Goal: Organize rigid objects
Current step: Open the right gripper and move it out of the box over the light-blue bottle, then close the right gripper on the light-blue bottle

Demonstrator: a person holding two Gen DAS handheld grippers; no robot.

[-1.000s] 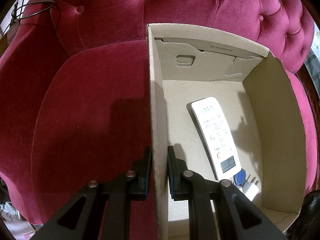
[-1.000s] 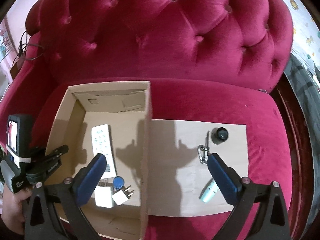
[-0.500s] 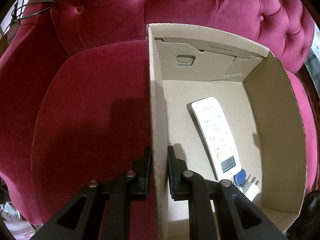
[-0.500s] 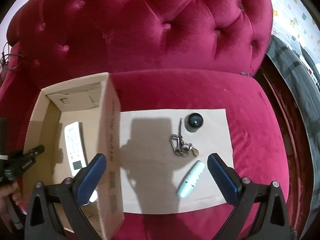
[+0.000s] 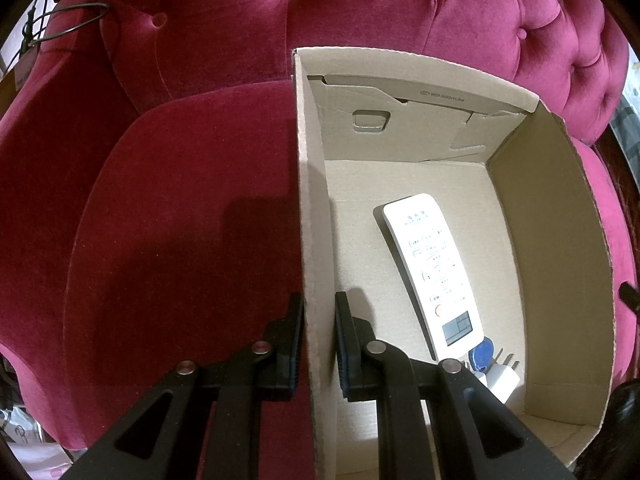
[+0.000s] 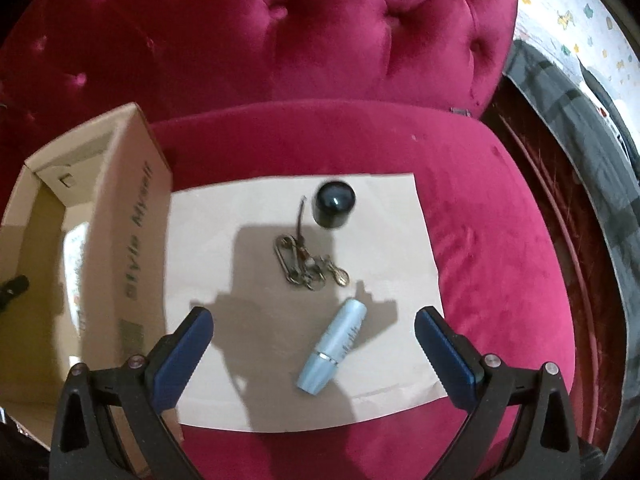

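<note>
Red tufted velvet sofa [image 6: 360, 148] is filling both views, seat carrying everything. Landmark: the cardboard box [image 5: 552, 216], open top, sitting on the seat toward the sofa's left side as the right wrist view shows it [image 6: 136, 240].

Flat cardboard sheet [image 6: 248, 320] is lying on the seat, touching the box's printed outer wall and extending away from it.

Inside the box: white remote [image 5: 434, 268] is lying flat on the floor, display end nearest the left wrist camera. Just beside that end, in the near corner, a white plug adapter [image 5: 502, 378] and a blue key fob [image 5: 480, 356] are sitting, touching or almost touching each other; hard to tell which.

Outside the box, on the sheet: light blue tube [image 6: 334, 346] is lying tilted, farthest from the box wall of the near items. Beyond it a metal keychain with clips [image 6: 306, 262] is lying in a loose bunch, and a small dark round cap-like thing [image 6: 334, 204] is standing at the sheet's far edge; its exact kind is blurred.

Left hand-held gripper [image 5: 318, 344] is clamping narrow on the box's side wall, one finger inside, one outside.

Right hand-held gripper [image 6: 312, 330] is hanging wide apart above the sheet, holding nothing, blue tube sitting between its fingers [image 6: 182, 356] in view.
</note>
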